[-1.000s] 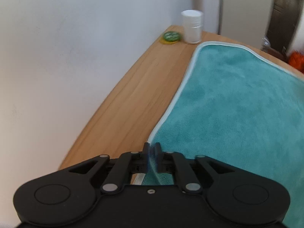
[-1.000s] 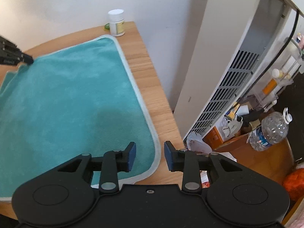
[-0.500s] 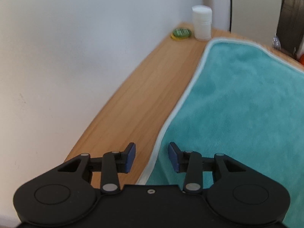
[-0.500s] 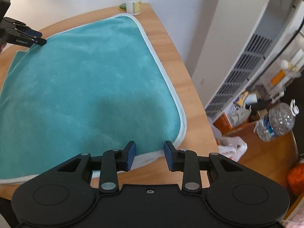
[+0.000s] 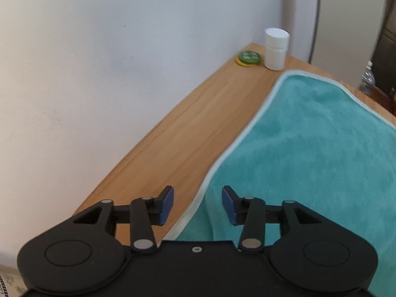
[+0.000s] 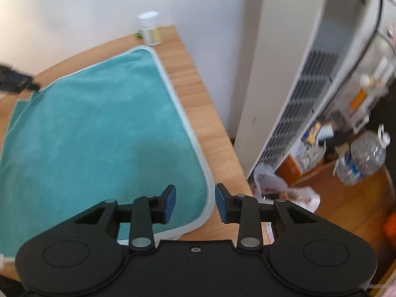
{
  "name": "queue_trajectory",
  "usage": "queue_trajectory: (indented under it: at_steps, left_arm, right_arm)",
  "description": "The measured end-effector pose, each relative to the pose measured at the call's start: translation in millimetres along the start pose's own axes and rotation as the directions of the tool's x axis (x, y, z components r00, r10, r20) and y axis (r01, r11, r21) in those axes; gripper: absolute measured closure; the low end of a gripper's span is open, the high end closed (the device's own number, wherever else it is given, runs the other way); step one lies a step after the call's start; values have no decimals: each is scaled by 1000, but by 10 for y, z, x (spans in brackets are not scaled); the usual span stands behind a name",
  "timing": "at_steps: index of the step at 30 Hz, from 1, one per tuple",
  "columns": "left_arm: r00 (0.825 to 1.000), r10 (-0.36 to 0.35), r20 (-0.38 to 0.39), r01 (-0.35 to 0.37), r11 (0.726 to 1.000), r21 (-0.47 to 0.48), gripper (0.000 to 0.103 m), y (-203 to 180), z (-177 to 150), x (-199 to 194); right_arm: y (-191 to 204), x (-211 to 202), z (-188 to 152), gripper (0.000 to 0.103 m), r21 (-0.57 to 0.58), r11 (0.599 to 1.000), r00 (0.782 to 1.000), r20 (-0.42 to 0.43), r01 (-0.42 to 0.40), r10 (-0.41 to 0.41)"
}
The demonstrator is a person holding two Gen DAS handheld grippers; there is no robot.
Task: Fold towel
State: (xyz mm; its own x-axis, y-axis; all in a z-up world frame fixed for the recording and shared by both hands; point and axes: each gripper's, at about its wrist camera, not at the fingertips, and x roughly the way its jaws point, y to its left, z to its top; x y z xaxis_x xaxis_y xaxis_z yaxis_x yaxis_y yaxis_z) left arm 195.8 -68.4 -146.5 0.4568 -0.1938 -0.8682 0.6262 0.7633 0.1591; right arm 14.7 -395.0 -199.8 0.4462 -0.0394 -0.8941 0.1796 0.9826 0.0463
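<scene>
A teal towel (image 5: 316, 153) with a pale border lies flat on the wooden table (image 5: 203, 123). My left gripper (image 5: 197, 204) is open above the towel's border, nothing between its blue pads. In the right wrist view the same towel (image 6: 99, 128) spreads across the table (image 6: 198, 94). Over its near right corner my right gripper (image 6: 195, 201) hovers open and holds nothing. The left gripper (image 6: 17, 81) shows as a dark blur at the towel's far left corner.
A white pill bottle (image 5: 276, 49) and a green and yellow lid (image 5: 249, 58) stand at the table's far corner by the wall. Right of the table are a white appliance with vents (image 6: 304, 104), a plastic water bottle (image 6: 366, 156), bags and clutter on the floor.
The left gripper was shut on the towel's edge one second ago; it has let go and opened wide. The right gripper stayed open and its view swung over the towel's corner.
</scene>
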Motion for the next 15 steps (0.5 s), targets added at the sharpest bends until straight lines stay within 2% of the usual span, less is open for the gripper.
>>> queue_trajectory:
  at_steps: [3, 5, 6, 7, 10, 12, 15]
  left_arm:
    - [1000, -25, -12, 25, 1000, 19, 56, 42, -22, 96]
    - [999, -32, -18, 32, 999, 29, 56, 79, -47, 157]
    - [999, -40, -23, 41, 998, 36, 56, 97, -63, 189]
    - [998, -51, -28, 52, 998, 44, 57, 113, -74, 224]
    - [996, -83, -22, 83, 996, 25, 59, 174, -67, 265]
    - [995, -99, -15, 100, 994, 37, 95, 189, -77, 245]
    - [993, -116, -7, 116, 991, 68, 97, 185, -91, 204]
  right_arm:
    - [-88, 54, -49, 65, 94, 995, 999, -14, -34, 36]
    - [-106, 62, -71, 76, 119, 991, 998, -16, -59, 61]
    - [-114, 64, -82, 88, 130, 989, 997, -16, -71, 74]
    - [-128, 53, -88, 94, 147, 985, 996, -12, -86, 89]
    - [-156, -23, -96, 100, 191, 973, 992, 15, -128, 128]
    - [-144, -133, -85, 100, 205, 967, 989, 48, -149, 142]
    - [-134, -277, -78, 100, 232, 957, 984, 86, -172, 156]
